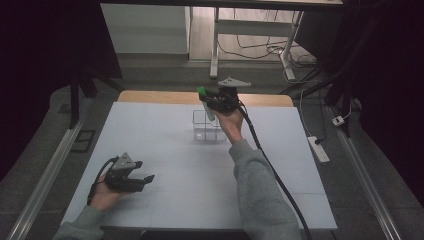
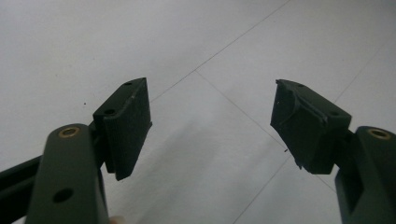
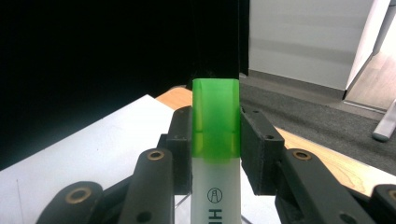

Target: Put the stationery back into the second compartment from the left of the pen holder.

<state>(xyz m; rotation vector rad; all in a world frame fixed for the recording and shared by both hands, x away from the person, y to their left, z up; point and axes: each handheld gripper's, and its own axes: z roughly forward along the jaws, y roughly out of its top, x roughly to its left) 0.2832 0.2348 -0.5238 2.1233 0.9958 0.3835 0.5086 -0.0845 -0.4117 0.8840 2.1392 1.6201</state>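
Black jaws of the left gripper (image 1: 145, 179) stand wide apart and empty, low over the white table (image 1: 165, 150) at the near left. Further right, the right gripper (image 3: 215, 140) pinches a green-capped highlighter (image 3: 215, 121) above a clear holder (image 1: 206, 131). Lowered off-centre, the highlighter could catch the rim and tip that light holder.

highlighter (image 3: 215, 154) barrel, small round logo, cut-off dark letters "HI"
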